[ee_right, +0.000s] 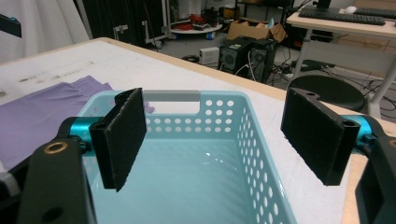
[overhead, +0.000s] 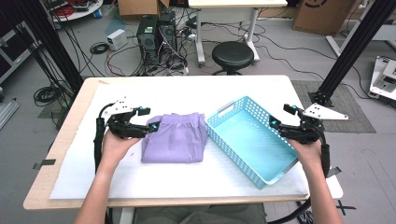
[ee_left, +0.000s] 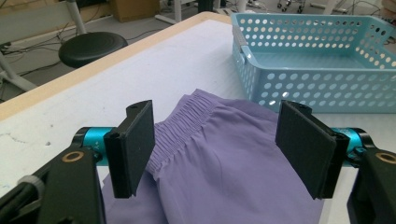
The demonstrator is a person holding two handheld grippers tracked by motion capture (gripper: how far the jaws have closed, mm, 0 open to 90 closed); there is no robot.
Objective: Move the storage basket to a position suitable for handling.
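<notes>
Two tongs released: left tongs (ee_left: 215, 149) astride purple shorts (ee_left: 224, 163), right tongs (ee_right: 224, 140) over blue basket (ee_right: 187, 177).

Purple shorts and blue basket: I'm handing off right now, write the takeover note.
Left claw: open, jaws either side of the folded purple shorts, not gripping.
Right claw: open, at the near right edge of the blue basket, holding nothing.
Shorts lie flat on the table, left of the basket, apparently touching it.
Done: nothing in the basket.
Left: probably grip the shorts and put them in.
</notes>
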